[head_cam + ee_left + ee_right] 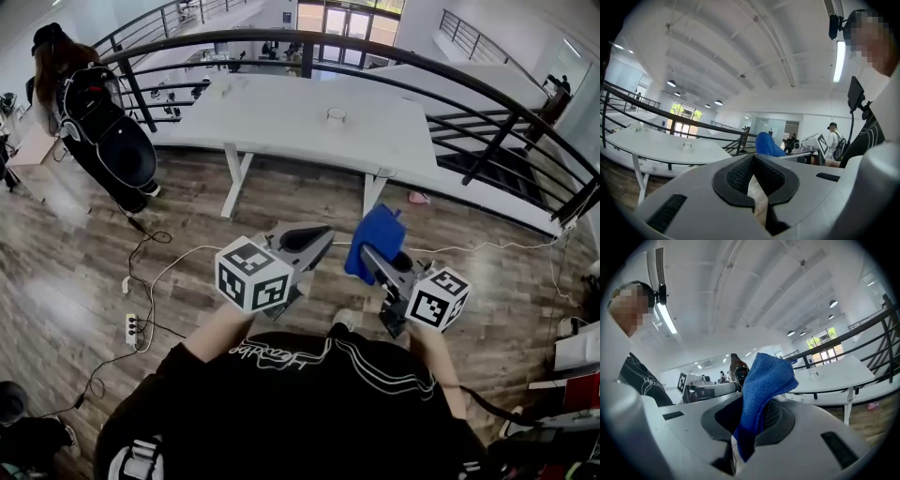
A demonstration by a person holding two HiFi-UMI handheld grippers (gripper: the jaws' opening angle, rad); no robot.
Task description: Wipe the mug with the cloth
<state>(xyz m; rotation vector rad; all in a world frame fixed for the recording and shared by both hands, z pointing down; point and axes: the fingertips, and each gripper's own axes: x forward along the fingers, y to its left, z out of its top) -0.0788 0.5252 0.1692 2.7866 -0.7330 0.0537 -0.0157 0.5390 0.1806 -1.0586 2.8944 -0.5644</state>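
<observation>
Blue cloth (378, 239) held up, mug far ahead
Right gripper (375, 261) pinches the cloth; left gripper (319, 237) is closed on nothing. What looks like the mug (336, 115) stands on the far table (272, 117), well apart from both grippers, neither clearly nearer.

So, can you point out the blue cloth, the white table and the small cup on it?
blue cloth (766, 380), right gripper view, the middle of its folded part.
white table (281, 117), head view, a bare part of the top.
small cup (336, 116), head view, its side wall.
</observation>
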